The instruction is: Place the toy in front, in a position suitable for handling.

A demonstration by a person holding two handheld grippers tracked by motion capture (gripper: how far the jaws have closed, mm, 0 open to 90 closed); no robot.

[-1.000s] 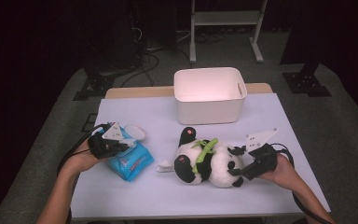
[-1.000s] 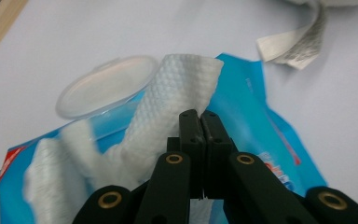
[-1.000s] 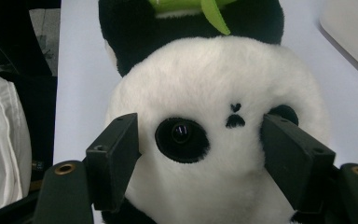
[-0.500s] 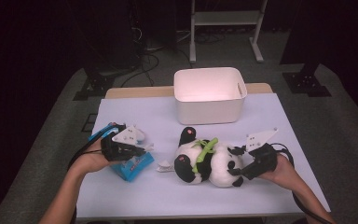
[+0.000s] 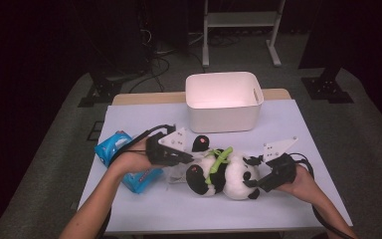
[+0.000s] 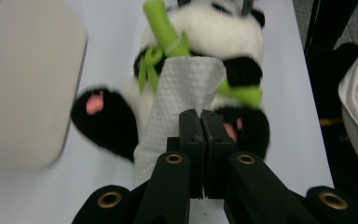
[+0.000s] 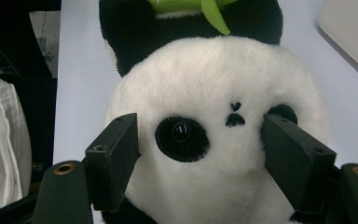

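Left gripper [image 5: 179,158] moved from wipe pack [image 5: 124,162] to panda [image 5: 224,172], clamped on tissue [image 6: 182,93]; limp, tears easily. Right gripper [image 7: 209,158] clamps soft head.

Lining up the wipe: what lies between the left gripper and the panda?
Just the white tissue pinched in the left gripper, draping toward the panda in the left gripper view.
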